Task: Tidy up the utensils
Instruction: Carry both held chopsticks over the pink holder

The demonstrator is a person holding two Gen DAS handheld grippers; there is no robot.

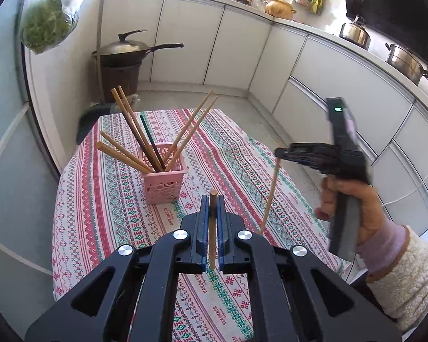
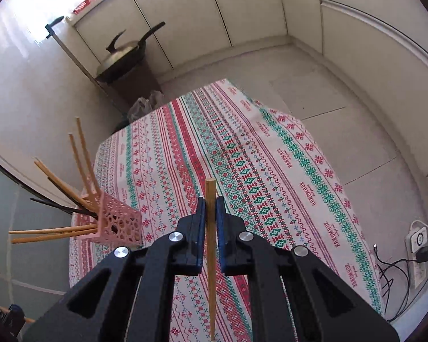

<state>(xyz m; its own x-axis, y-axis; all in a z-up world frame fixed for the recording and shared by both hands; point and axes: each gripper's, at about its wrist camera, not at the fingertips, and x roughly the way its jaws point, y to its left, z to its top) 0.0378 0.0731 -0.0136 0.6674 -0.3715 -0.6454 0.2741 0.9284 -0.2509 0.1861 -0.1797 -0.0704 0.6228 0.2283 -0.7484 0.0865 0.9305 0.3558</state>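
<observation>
While a pink basket (image 1: 164, 172) already bristling with chopsticks waits on the patterned worktop (image 1: 242, 154), a person lifts two more sticks above it, one in each tool. The left gripper (image 1: 213, 199) has its jaws closed on a short wooden chopstick (image 1: 212, 228); the right gripper (image 2: 210, 202) is likewise clamped on a pale chopstick (image 2: 211, 270), pinched near its upper end with the long shaft hanging below. Light, stiff and smooth, such sticks probably pivot or slide in a narrow grip; a hold nearer the middle would likely steady them for dropping into the basket.
</observation>
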